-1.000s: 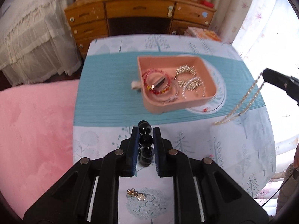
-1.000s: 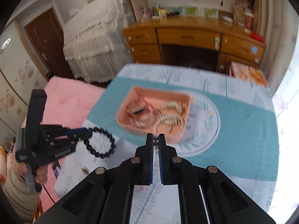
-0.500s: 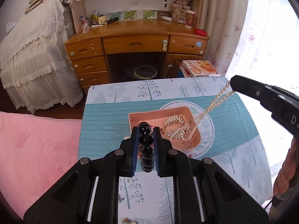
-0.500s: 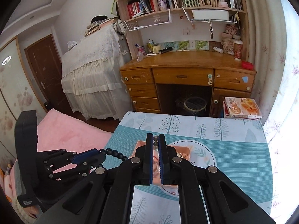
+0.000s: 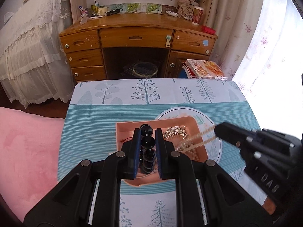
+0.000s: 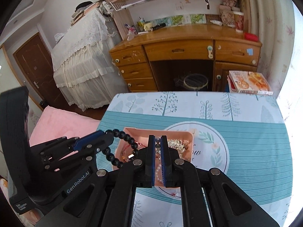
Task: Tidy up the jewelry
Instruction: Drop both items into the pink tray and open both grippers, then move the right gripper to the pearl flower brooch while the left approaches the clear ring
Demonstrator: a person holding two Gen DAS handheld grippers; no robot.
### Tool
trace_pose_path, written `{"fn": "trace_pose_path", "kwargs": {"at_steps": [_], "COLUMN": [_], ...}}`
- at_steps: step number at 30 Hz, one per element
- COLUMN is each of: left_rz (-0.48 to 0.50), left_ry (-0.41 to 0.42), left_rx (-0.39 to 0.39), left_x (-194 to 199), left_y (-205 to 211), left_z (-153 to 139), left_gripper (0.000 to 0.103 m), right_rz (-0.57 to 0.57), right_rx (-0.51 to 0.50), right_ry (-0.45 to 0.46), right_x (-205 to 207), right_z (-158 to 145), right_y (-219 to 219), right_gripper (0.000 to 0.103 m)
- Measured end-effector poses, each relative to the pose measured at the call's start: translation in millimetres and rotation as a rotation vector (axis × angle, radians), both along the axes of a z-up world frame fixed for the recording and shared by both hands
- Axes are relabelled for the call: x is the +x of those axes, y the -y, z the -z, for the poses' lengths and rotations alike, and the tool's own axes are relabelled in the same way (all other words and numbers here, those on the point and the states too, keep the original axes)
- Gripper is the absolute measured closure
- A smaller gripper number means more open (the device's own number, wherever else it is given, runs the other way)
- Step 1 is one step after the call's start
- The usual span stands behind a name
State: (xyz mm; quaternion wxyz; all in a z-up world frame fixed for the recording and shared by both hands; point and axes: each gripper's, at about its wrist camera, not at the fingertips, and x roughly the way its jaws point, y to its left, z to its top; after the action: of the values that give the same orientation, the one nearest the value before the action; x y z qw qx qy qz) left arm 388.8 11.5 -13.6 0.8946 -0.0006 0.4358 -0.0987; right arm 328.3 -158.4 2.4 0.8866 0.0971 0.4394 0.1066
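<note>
While the left gripper (image 5: 148, 132) clamps a black bead bracelet (image 6: 121, 147) and the right gripper (image 6: 157, 141) pinches a pearl chain (image 5: 200, 139), both hover over the pink tray (image 5: 125, 127), which lies directly below; the chain's long axis slants down into it, its lower end already inside

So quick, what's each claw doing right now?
Left gripper: shut on the black bead bracelet.
Right gripper: shut on the pearl chain.
</note>
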Motion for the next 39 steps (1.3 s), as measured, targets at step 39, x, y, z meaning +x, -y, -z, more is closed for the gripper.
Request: {"fn": "trace_pose_path", "kwargs": {"at_steps": [39], "left_rz": [0.028], "left_ry": [-0.023], "left_rx": [-0.035], "left_x": [-111], "left_y": [-67], "left_z": [9], "left_gripper": [0.063], "right_rz": [-0.069], "right_rx": [0.030], "right_ry": [-0.081], "right_x": [-102], "right_z": [68], "right_y": [6], "right_gripper": [0.085]}}
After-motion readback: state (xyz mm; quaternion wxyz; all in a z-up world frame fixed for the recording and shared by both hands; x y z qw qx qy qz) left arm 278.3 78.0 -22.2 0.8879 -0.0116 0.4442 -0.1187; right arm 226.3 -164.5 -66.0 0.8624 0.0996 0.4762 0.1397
